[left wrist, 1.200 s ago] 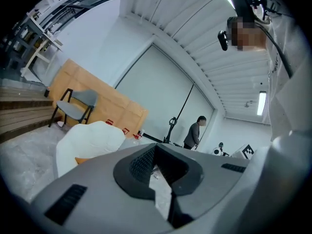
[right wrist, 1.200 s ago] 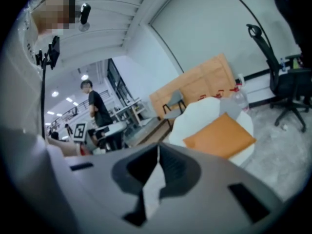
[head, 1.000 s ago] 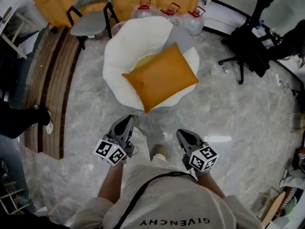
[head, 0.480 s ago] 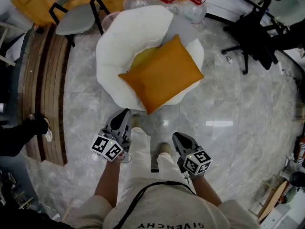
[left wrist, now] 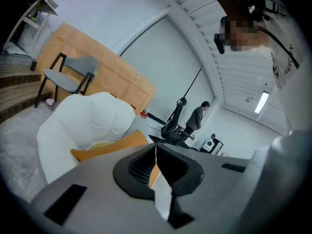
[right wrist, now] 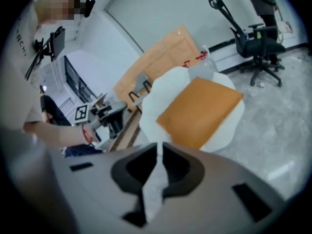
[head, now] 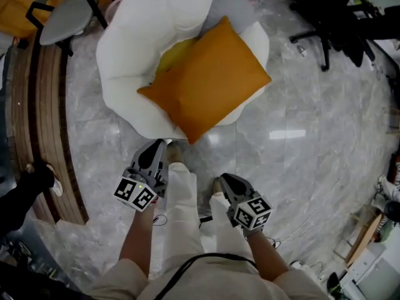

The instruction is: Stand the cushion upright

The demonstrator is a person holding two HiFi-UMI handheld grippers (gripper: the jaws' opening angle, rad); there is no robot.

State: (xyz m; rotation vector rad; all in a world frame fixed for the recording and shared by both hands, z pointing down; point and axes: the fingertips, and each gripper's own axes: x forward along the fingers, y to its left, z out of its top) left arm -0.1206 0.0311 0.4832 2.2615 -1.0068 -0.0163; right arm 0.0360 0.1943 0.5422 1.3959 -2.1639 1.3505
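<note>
The left gripper [head: 159, 146] and right gripper [head: 223, 181], both closed on nothing (lower centre), likely needed opening before flanking the leaning cushion [head: 203, 80] above.

Closed left claw [left wrist: 157, 152], orange cushion [left wrist: 109, 147] lying on white armchair [left wrist: 80, 126]

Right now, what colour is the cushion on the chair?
Orange; the cushion shows best in the head view, lying on the white chair.

left gripper [head: 154, 155]: jaws closed, nothing held, carried low before the body | right gripper [head: 226, 183]: jaws closed, nothing held, pointed forward and down
</note>
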